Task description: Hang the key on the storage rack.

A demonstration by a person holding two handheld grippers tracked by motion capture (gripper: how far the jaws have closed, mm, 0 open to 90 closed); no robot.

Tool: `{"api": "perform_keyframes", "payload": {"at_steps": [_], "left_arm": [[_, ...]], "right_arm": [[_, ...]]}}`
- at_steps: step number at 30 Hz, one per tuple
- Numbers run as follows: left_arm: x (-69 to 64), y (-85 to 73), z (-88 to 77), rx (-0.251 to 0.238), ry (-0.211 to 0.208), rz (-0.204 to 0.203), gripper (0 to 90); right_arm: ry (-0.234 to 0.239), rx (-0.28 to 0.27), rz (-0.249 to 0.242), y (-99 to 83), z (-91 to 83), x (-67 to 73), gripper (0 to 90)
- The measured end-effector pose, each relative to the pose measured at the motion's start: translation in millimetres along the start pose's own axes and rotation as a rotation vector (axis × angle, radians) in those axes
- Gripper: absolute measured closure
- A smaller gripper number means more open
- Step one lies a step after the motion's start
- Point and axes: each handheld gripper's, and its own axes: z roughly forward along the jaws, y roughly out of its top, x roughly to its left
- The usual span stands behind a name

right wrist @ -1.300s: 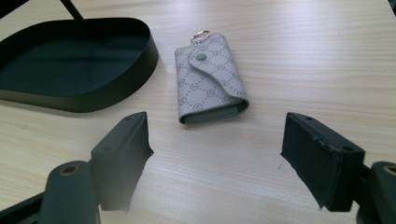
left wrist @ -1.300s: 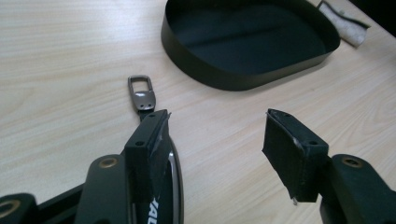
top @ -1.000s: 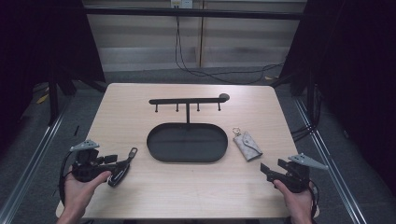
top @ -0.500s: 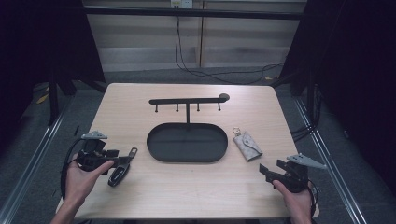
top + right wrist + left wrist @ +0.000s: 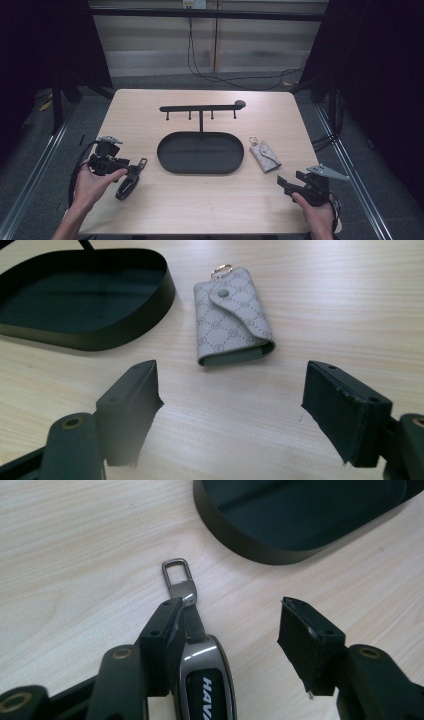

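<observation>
high view: car key fob (image 5: 128, 183) lies on the table (image 5: 210, 210) left of the oval tray (image 5: 200, 152), right at the left gripper (image 5: 131, 169). right gripper (image 5: 286, 184) sits near the grey key pouch (image 5: 265, 156).

left gripper view: jaws apart, one pad touching the fob's (image 5: 205, 677) strap, nothing clamped. glossy shell looks slippery, stiff and light, so i'd pinch across the flat body.

right gripper view: jaws wide apart, pouch (image 5: 231, 315) ahead, soft.

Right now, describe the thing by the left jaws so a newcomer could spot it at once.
Start at the black oval tray in the middle of the table. Just off its left end lies a car key fob, between the open jaws of the left gripper. It is dark and glossy with a metal loop, unlike the pale grey patterned key pouch right of the tray.
</observation>
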Motion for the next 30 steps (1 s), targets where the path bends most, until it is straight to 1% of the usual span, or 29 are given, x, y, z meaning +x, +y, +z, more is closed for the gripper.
{"api": "perform_keyframes", "payload": {"at_steps": [2, 4, 5, 6, 7, 12, 13, 15, 16, 17, 18, 19, 20, 21, 22, 24, 25, 26, 28, 29, 30], "left_arm": [[0.1, 1.9, 0.9, -0.004, 0.003, -0.006, 43.5], [1.0, 3.8, 3.2, 0.012, 0.014, 0.000, 42.9], [1.1, 4.6, 5.2, 0.019, 0.019, -0.005, 42.7], [2.0, 5.7, 6.4, 0.034, 0.021, 0.004, 43.2], [2.3, 6.7, 8.2, 0.035, 0.023, 0.002, 44.2], [3.1, 14.9, 15.9, 0.077, 0.041, 0.007, 45.5], [3.7, 16.7, 17.0, 0.087, 0.036, 0.012, 46.9], [5.0, 19.1, 19.7, 0.101, 0.041, 0.018, 47.9], [5.7, 19.9, 21.7, 0.104, 0.050, 0.013, 48.3], [7.5, 20.2, 22.5, 0.102, 0.052, 0.032, 51.2], [9.4, 20.5, 24.3, 0.106, 0.056, 0.035, 55.2], [13.0, 21.3, 27.0, 0.123, 0.053, 0.026, 55.2], [15.0, 21.7, 28.1, 0.132, 0.056, 0.028, 55.9], [17.0, 22.3, 29.8, 0.141, 0.067, 0.025, 55.9], [18.8, 22.9, 32.3, 0.143, 0.062, 0.012, 56.5], [23.0, 25.3, 38.6, 0.191, 0.049, 0.007, 57.1], [23.9, 26.4, 40.6, 0.200, 0.037, 0.000, 59.2], [24.8, 27.6, 42.6, 0.212, 0.031, 0.004, 61.2], [24.4, 30.2, 46.8, 0.221, 0.051, 0.011, 63.0], [24.3, 31.7, 49.6, 0.233, 0.048, 0.010, 63.0], [24.2, 32.6, 51.9, 0.235, 0.042, 0.009, 63.0]], "right_arm": [[-0.004, -0.007, 0.003, 0.1, -1.0, -0.3, 22.5], [-0.001, -0.001, 0.004, 0.0, -0.6, -0.6, 22.5], [0.001, 0.002, 0.001, -0.1, 0.0, -0.8, 22.5], [0.001, 0.003, 0.001, -0.2, 0.0, -0.7, 22.5], [0.001, 0.003, 0.001, -0.3, 0.0, -0.8, 22.5], [-0.003, 0.006, 0.006, -0.4, -0.1, -1.1, 22.5], [-0.004, 0.008, 0.005, -0.4, 0.0, -1.1, 22.5], [-0.004, 0.008, 0.004, -0.5, 0.1, -1.0, 22.5], [-0.006, 0.009, 0.002, -0.6, 0.0, -1.1, 22.5], [-0.005, 0.010, 0.003, -0.8, -0.1, -1.3, 22.5], [-0.006, 0.009, 0.004, -1.1, -0.3, -1.5, 22.5], [-0.007, 0.008, 0.005, -1.3, -0.7, -1.7, 22.5], [-0.014, 0.008, 0.011, -1.7, -1.4, -2.3, 22.5], [-0.014, 0.008, 0.011, -1.7, -1.4, -2.3, 22.5], [-0.015, 0.009, 0.013, -1.8, -1.5, -2.6, 22.5], [-0.018, 0.010, 0.014, -2.0, -1.4, -2.4, 22.4], [-0.018, 0.010, 0.011, -2.1, -1.4, -2.3, 22.4], [-0.021, 0.012, 0.010, -2.1, -1.4, -2.1, 22.5], [-0.024, 0.011, 0.012, -2.2, -1.3, -2.3, 22.5], [-0.022, 0.010, 0.012, -2.2, -1.5, -2.3, 22.5], [-0.022, 0.010, 0.012, -2.2, -1.5, -2.3, 22.5]]}}
